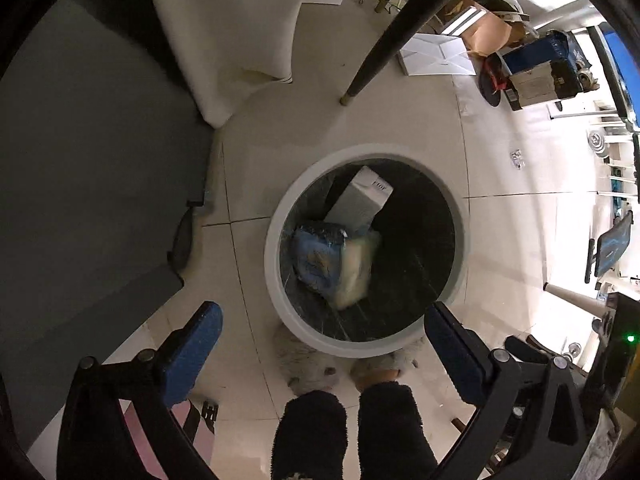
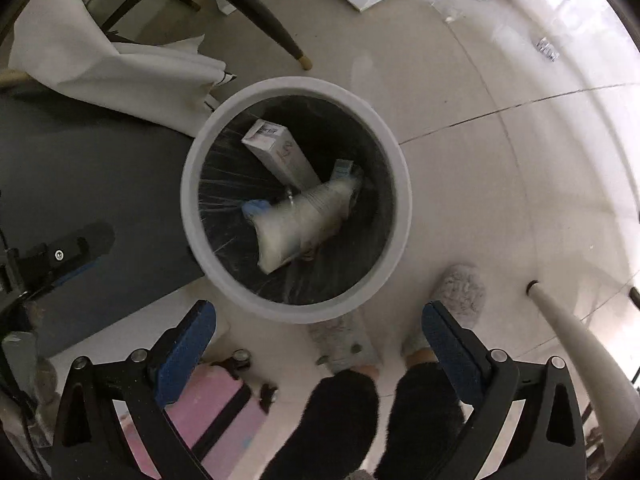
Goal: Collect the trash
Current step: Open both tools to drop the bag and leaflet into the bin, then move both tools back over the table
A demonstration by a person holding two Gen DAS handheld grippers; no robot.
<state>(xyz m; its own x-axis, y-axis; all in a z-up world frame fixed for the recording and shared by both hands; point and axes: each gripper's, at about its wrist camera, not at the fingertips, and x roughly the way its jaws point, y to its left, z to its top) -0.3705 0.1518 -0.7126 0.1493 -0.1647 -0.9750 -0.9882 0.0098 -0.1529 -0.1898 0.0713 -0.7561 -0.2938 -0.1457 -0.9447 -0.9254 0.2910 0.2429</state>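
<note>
Nearest the camera in both wrist views, two black gripper arms with blue-padded fingers are reaching forward, and the person's dark fleecy trouser legs and pale fuzzy slippers are standing just beyond them on a pale tiled floor. The left gripper is standing wide apart with nothing between its pads, and the right gripper is doing the same; neither is holding anything. Both are pointing steeply down at a round white bin, lined with a black bag, which is sitting on the floor beside a dark grey table edge and a hanging white cloth. Inside the bin, trash is already lying: a white carton is leaning against the wall, a blurred, pale clear-plastic packet is lying across the middle, and a blue wrapper is sitting beside it. The blur on the packet is suggesting, as a judgement, that it is only now settling. So part of the collecting is looking done. What may remain is a small crumpled clear scrap lying on the floor well apart from the bin, with white sheets, boxes and other clutter lying further off; whether those count as trash is not clear.
</note>
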